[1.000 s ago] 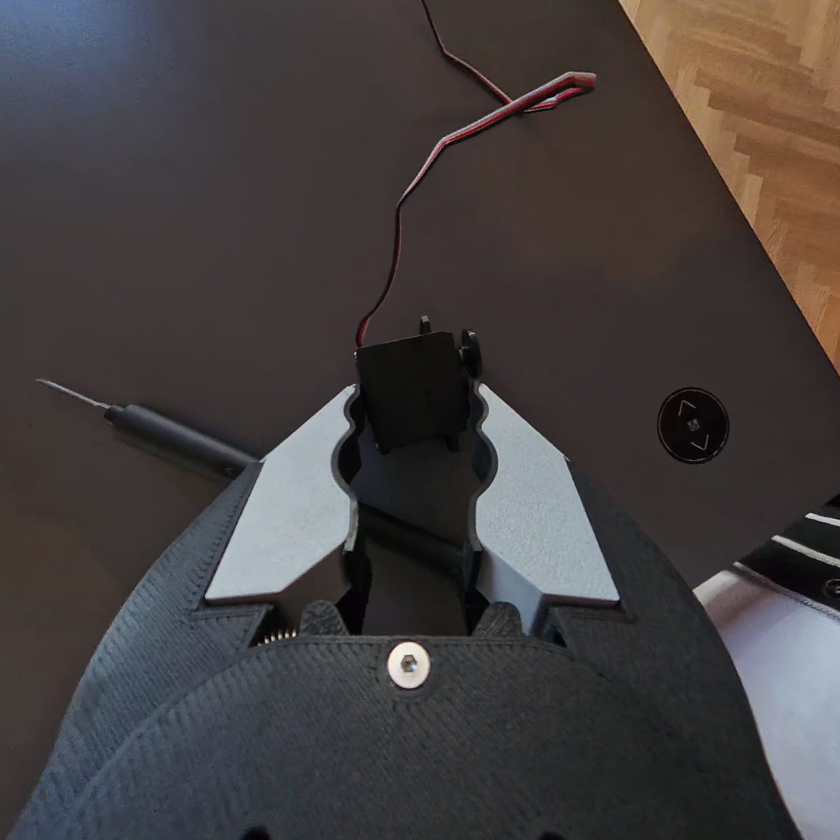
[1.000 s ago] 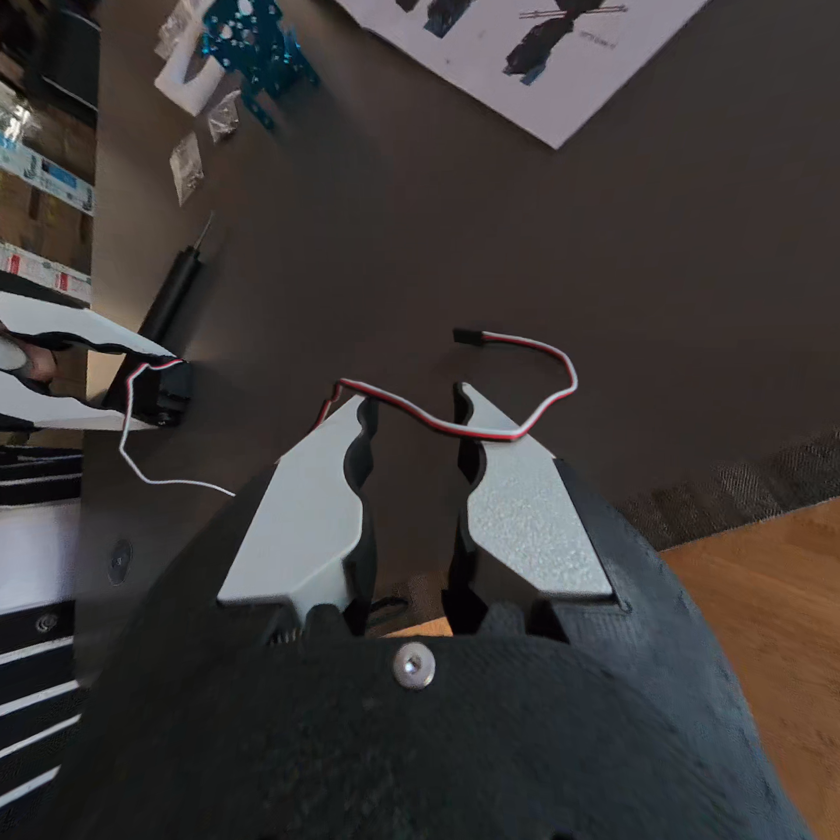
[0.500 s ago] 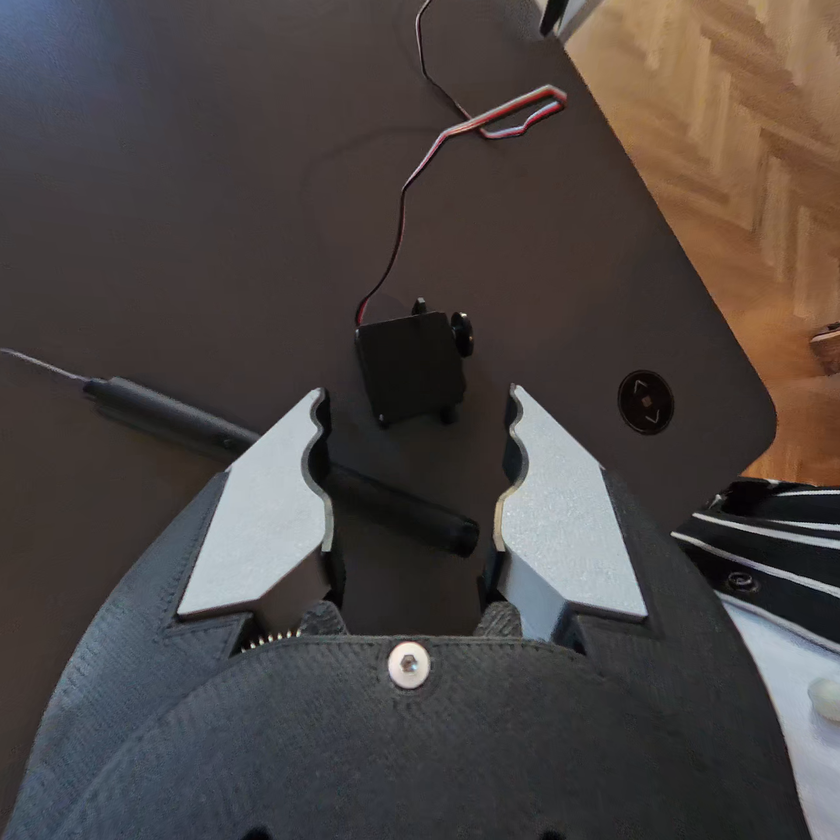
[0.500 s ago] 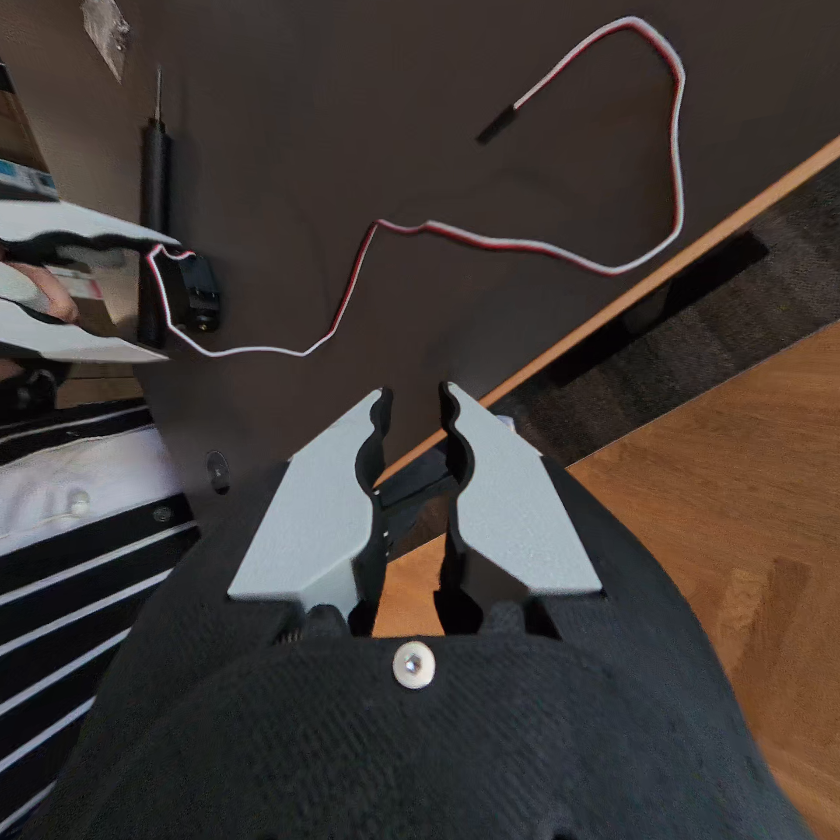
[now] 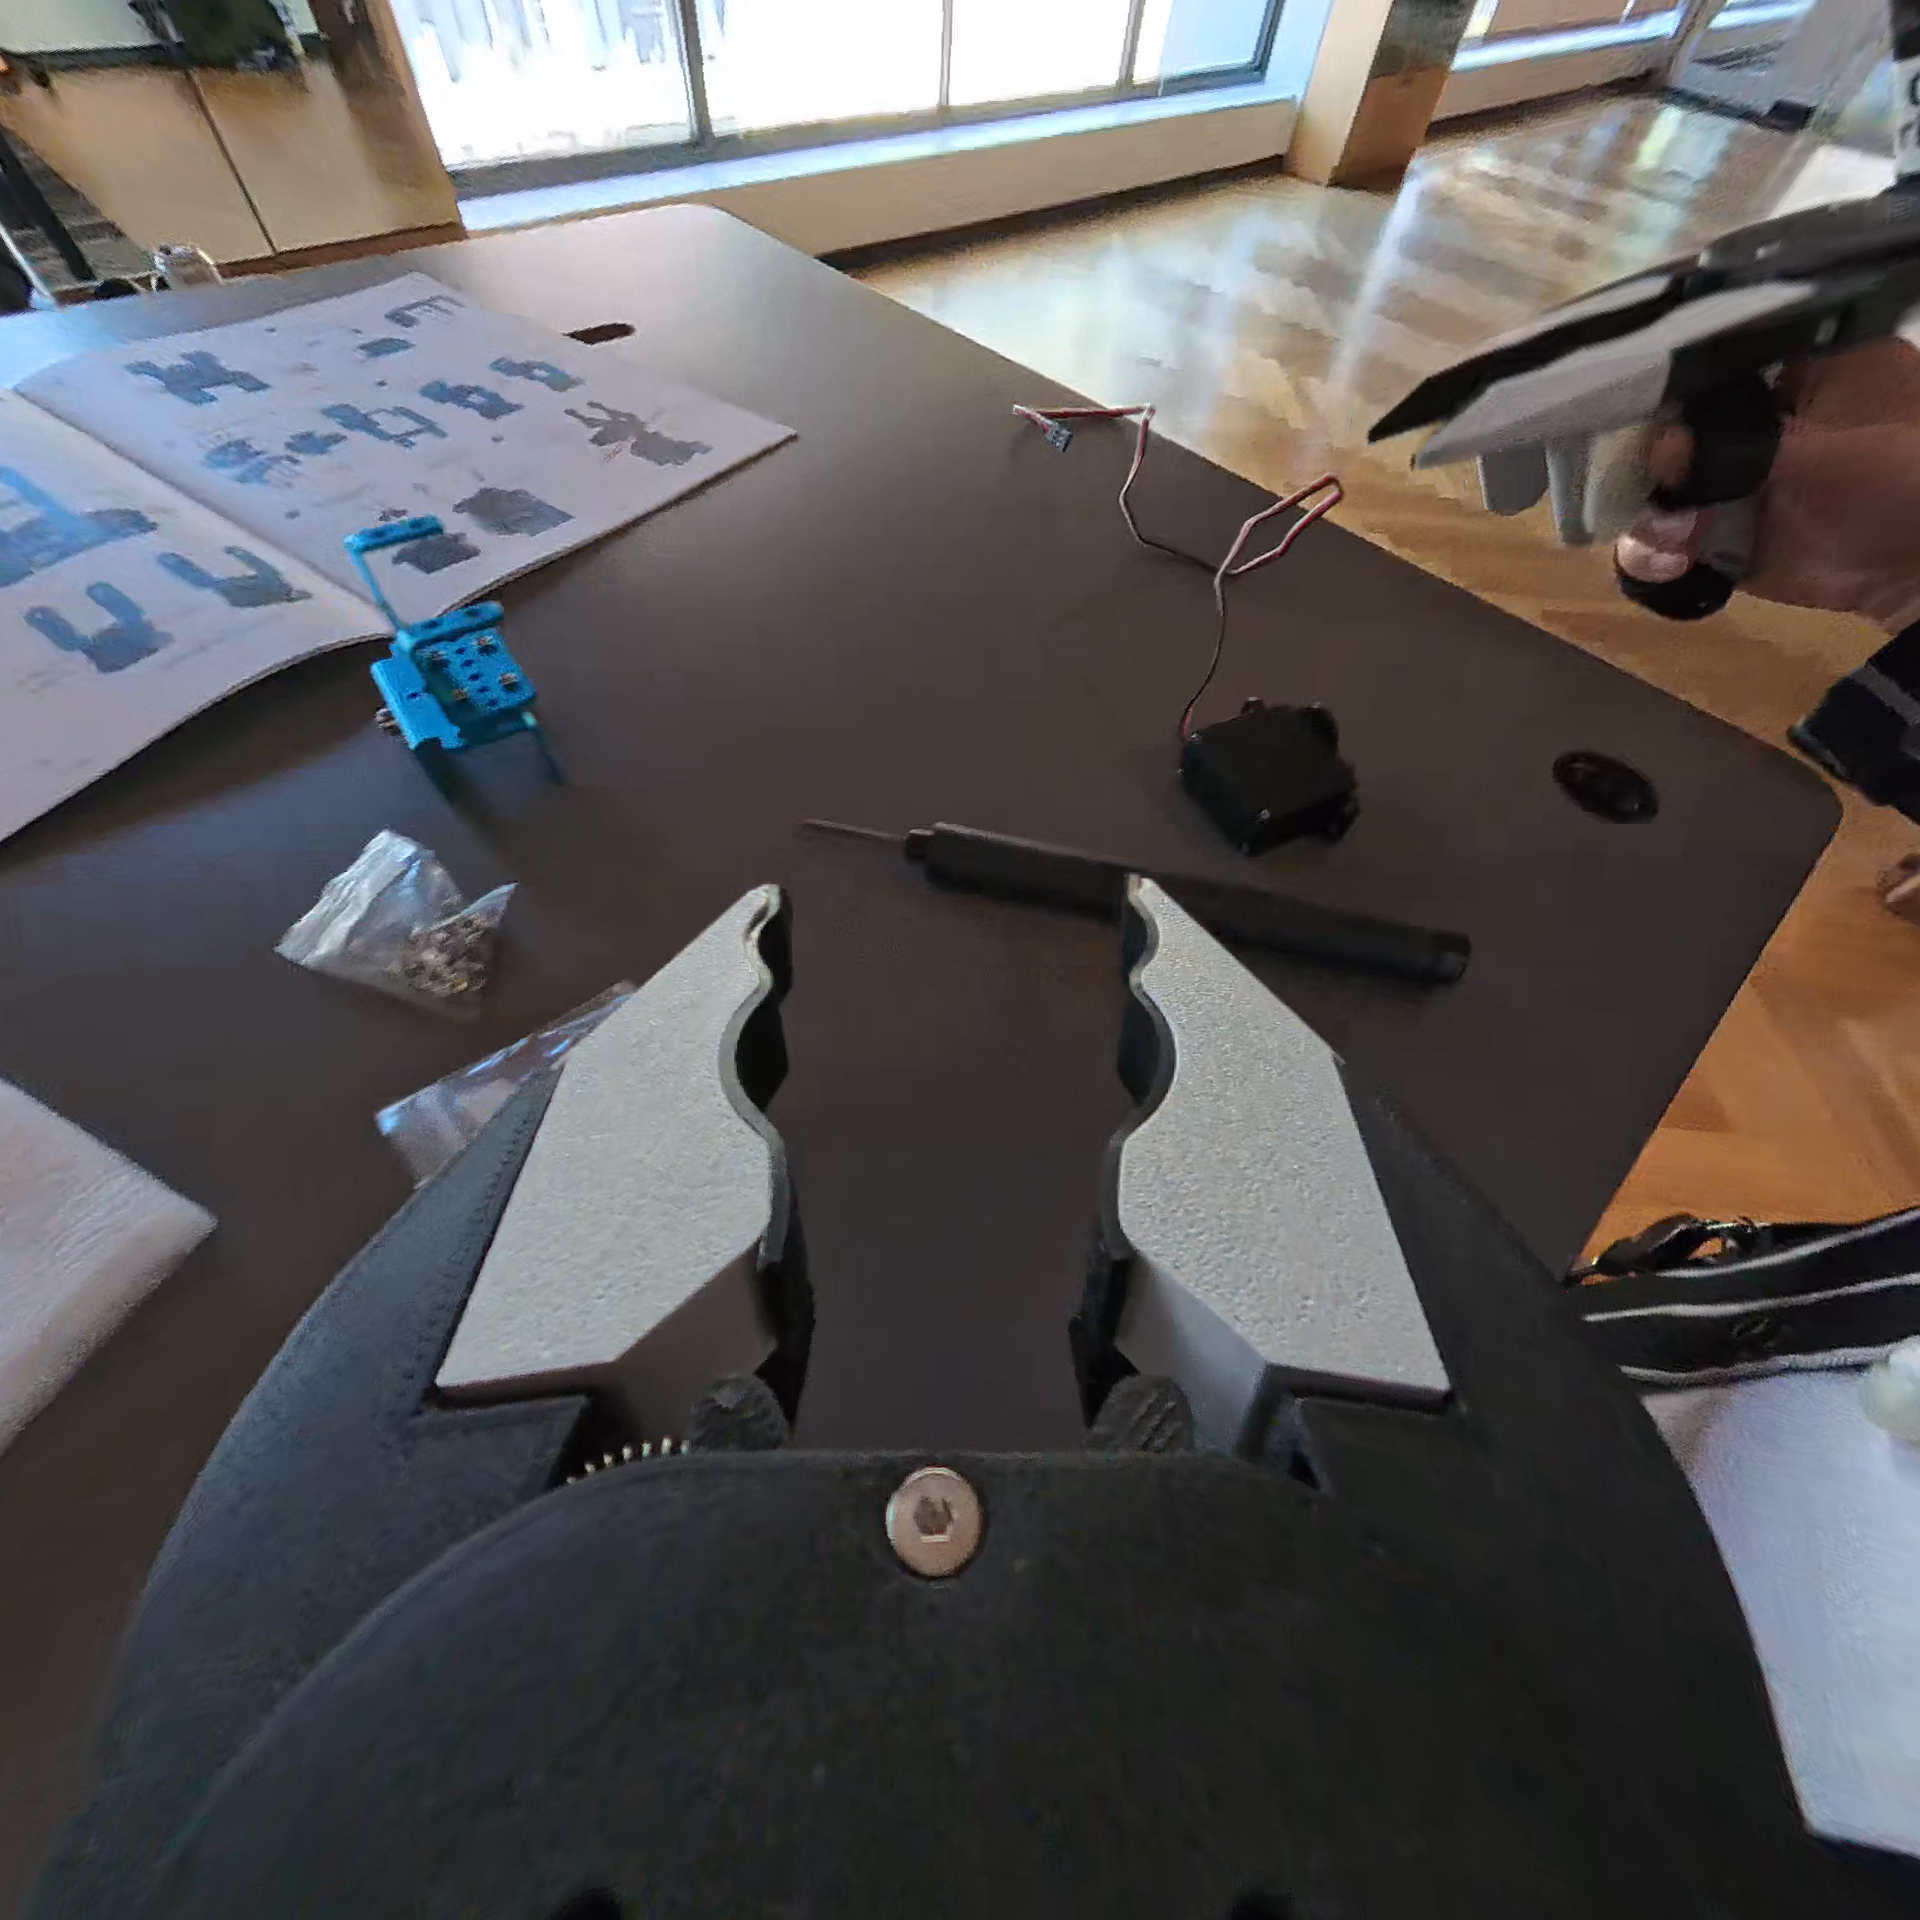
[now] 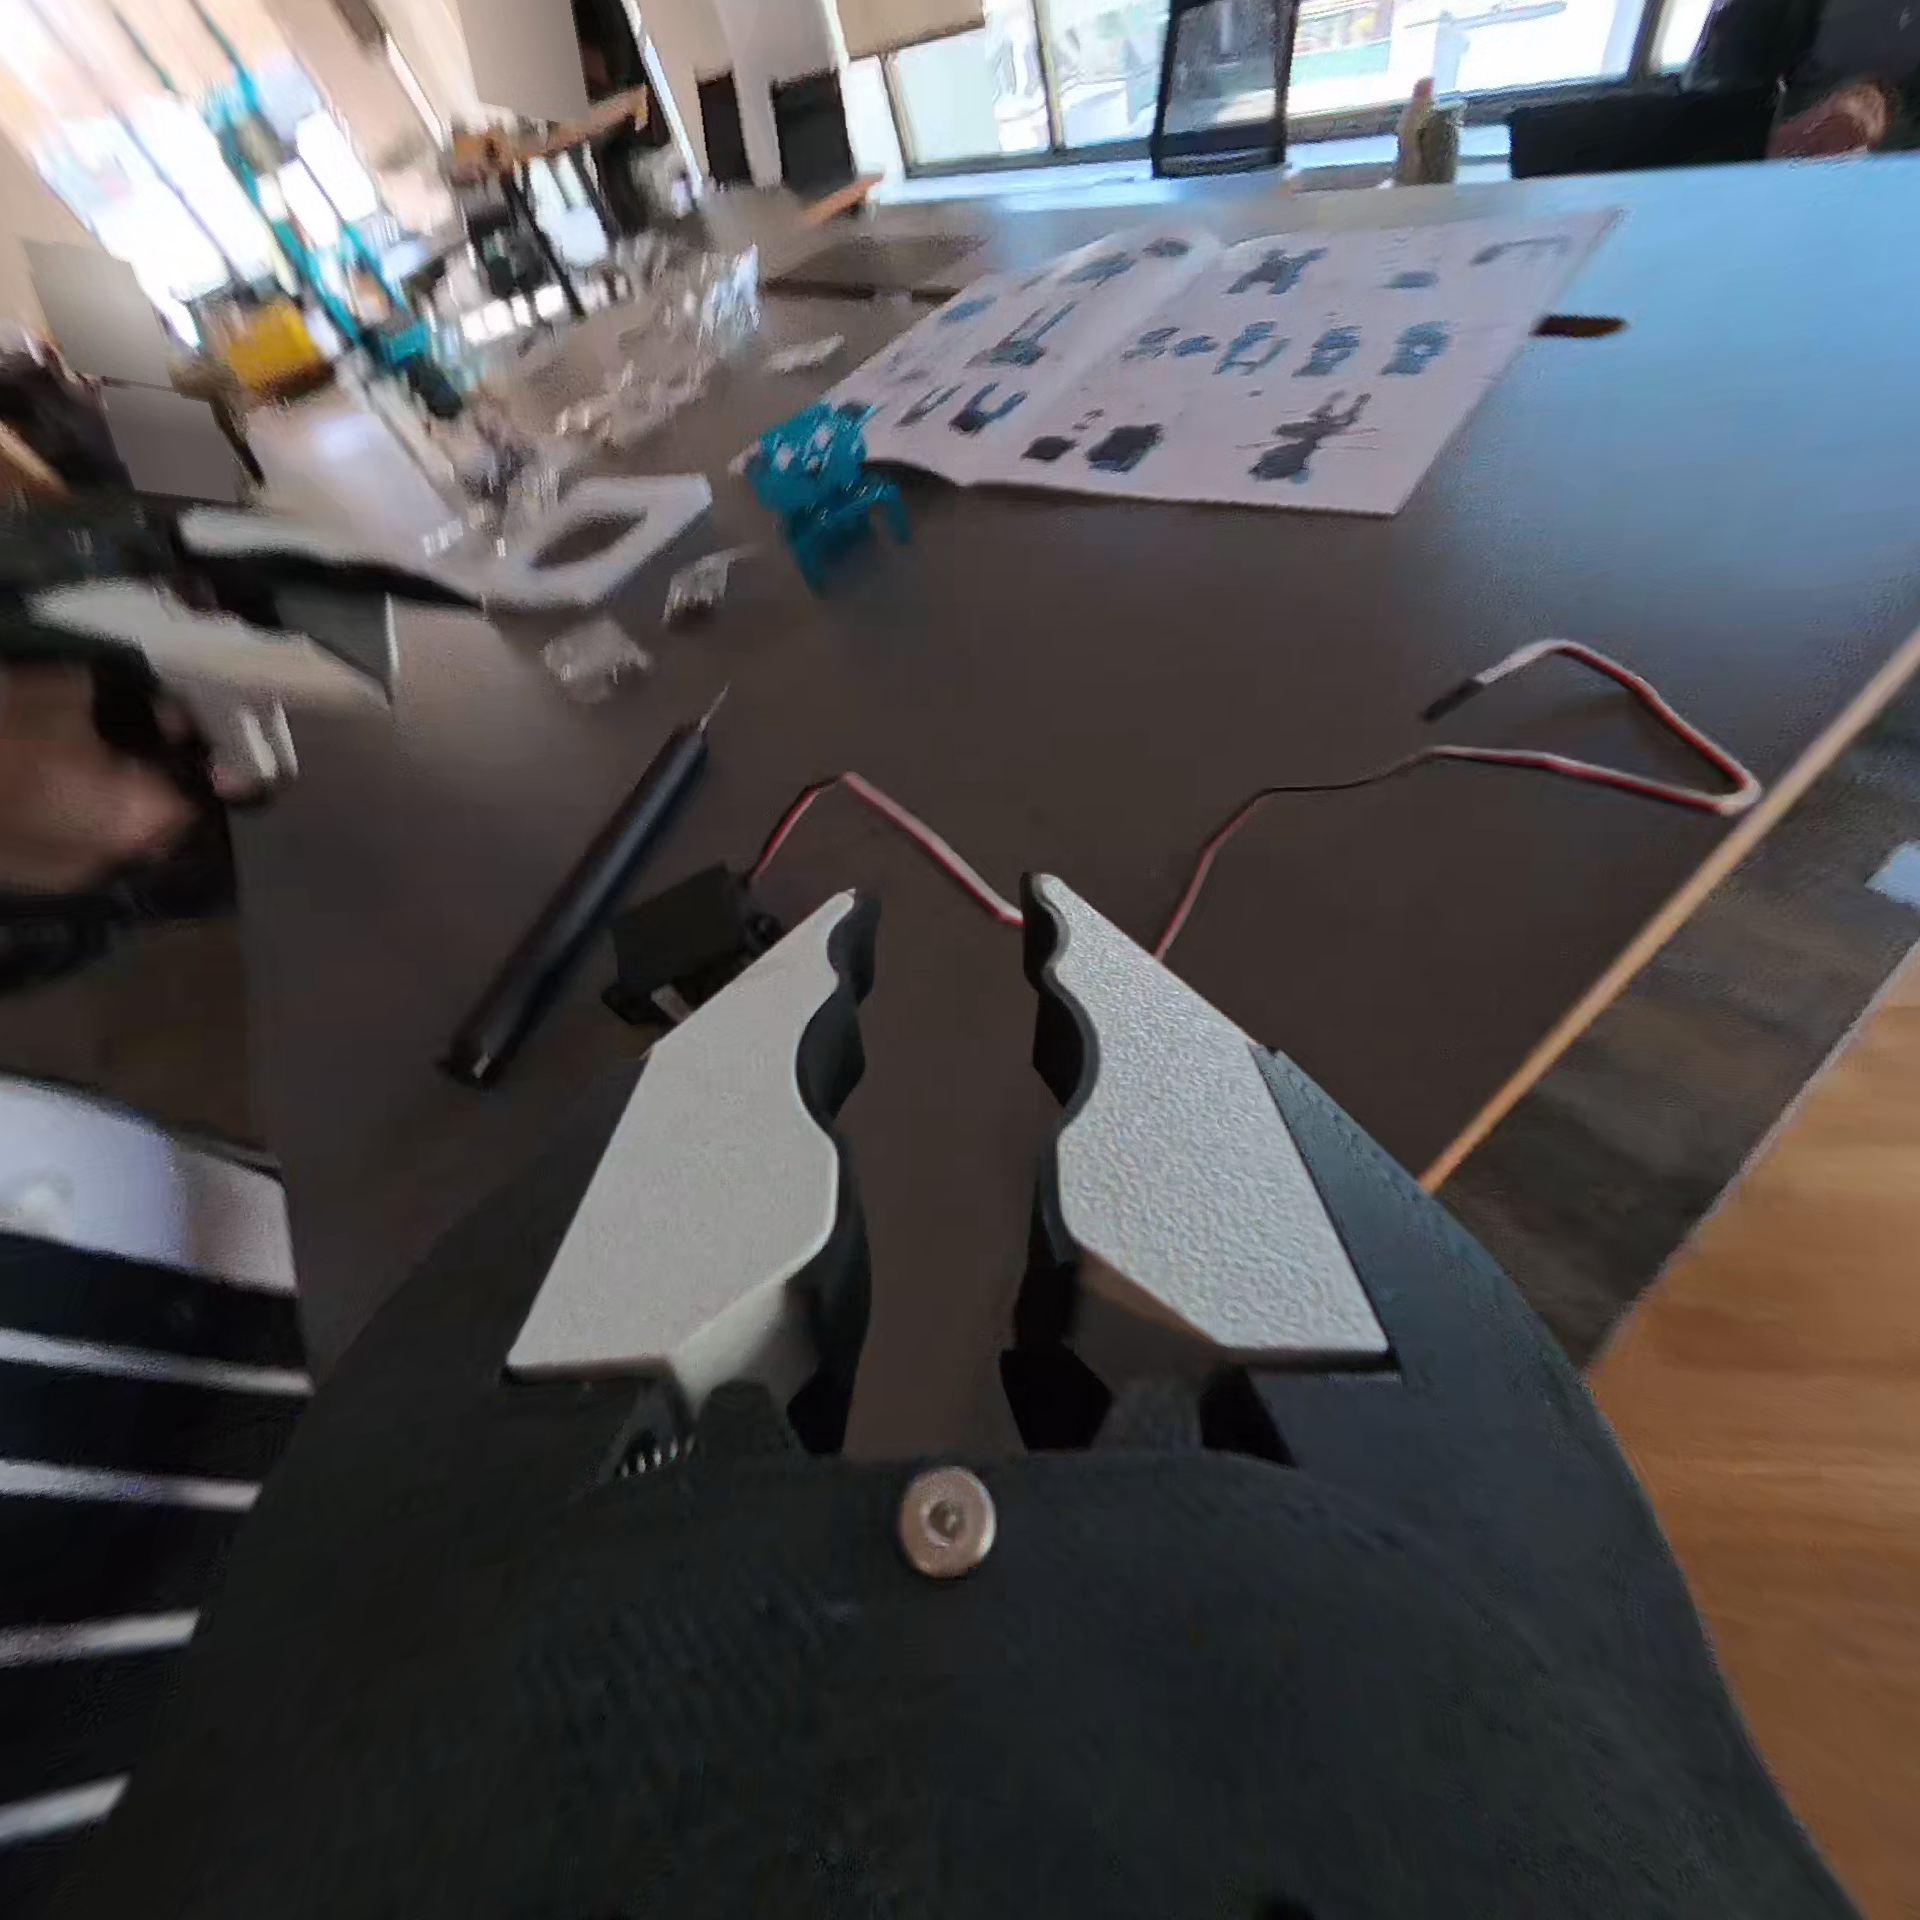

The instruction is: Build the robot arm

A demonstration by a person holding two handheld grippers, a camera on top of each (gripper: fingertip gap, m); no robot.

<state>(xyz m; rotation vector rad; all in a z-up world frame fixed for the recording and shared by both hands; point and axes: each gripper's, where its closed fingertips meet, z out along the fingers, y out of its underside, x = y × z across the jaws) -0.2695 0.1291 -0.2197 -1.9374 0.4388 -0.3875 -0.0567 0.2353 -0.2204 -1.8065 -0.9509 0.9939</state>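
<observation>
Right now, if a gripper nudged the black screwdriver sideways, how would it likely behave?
The screwdriver would probably roll: its handle looks round, lying flat on the smooth table. It looks rigid, so it should move as one piece. Its thin tip might pivot, and the servo beside it could stop it.

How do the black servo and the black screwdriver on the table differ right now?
The servo is a squat, boxy block; the screwdriver is long and slim. The servo trails a red, white and dark wire across the table; the screwdriver ends in a thin metal tip and has no wire. Both are black, lie beside each other on the dark table, and neither is held: the left gripper and right gripper are open and empty.
</observation>
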